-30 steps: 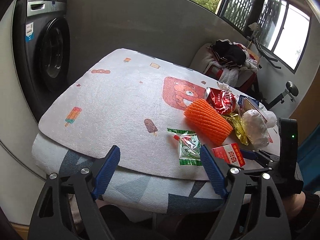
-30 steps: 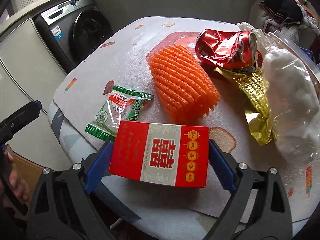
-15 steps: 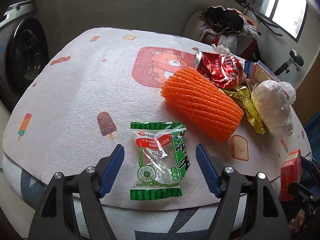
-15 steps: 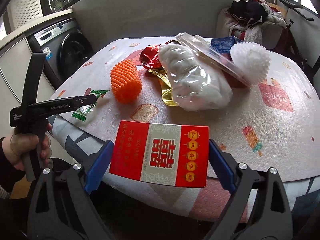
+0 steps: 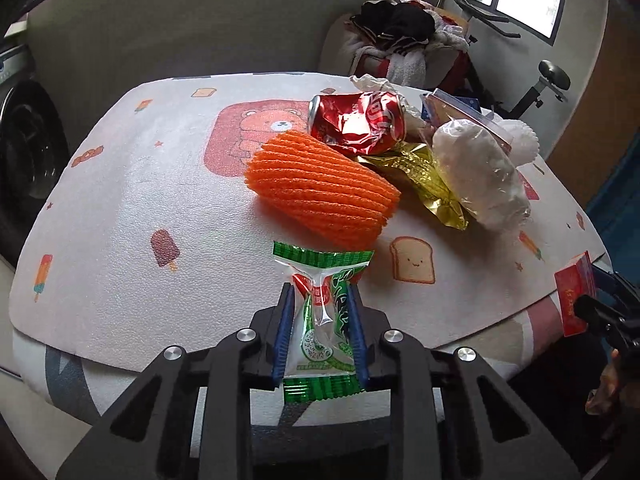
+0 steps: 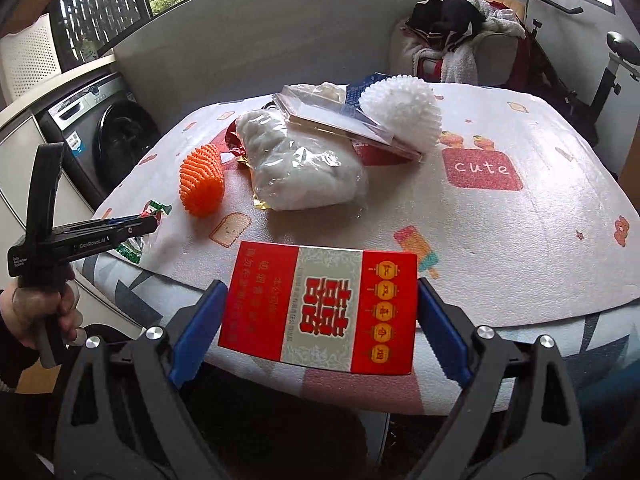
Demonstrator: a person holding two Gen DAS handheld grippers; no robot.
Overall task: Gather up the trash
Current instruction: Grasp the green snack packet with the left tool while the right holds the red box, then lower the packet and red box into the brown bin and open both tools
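My left gripper is shut on a green and clear snack wrapper, pinched upright at the table's near edge; it also shows in the right wrist view. My right gripper is shut on a red cigarette box, held off the table's front edge; the box shows at the far right of the left wrist view. On the table lie an orange foam net, a crushed red can, a gold wrapper and a clear bag of white stuff.
The table has a white cartoon-print mat. A white foam fruit net and a flat clear packet lie at its back. A washing machine stands left. A chair piled with clothes stands behind.
My left gripper moved in over the green wrapper and closed on it, bunching it upright. My right gripper drew back a little from the table with the red box.
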